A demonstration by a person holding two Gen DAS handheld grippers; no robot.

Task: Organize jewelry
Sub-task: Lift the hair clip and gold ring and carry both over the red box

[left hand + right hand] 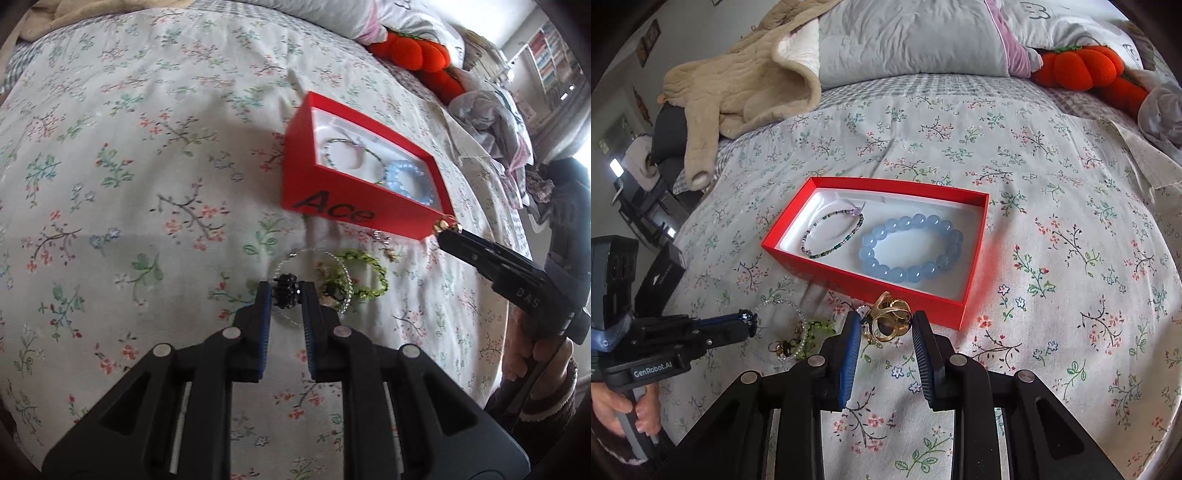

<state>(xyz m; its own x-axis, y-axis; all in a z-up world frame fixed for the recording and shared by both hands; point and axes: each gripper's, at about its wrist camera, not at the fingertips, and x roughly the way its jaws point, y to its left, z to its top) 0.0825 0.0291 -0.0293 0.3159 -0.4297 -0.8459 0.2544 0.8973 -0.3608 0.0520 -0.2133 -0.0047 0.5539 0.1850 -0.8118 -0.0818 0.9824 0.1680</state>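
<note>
The bed [1052, 177], under a floral cover, carries everything. On it lies the red box [971, 254], open-topped, its long axis running left-near to right-far in the right wrist view. Inside rest the blue bead bracelet [955, 236] at the right end and the thin beaded bracelet [812, 236] at the left end, just beside each other.

The loose pieces lie on the cover just in front of the box's near long wall: a clear bead bracelet [798, 310] and a green bead bracelet [380, 273], overlapping.

The right gripper [884, 323] stands closest to the box, its jaws either side of the gold ring [890, 319]; firm contact on the right pad cannot be confirmed. The box lies directly ahead and slightly right of it.

The left gripper [287, 293] has its jaws clamped on the dark bead piece [287, 292], low over the loose pile; the box lies ahead and to its right, farther off.

Judgement: the right side has the shorter carry into the box.
</note>
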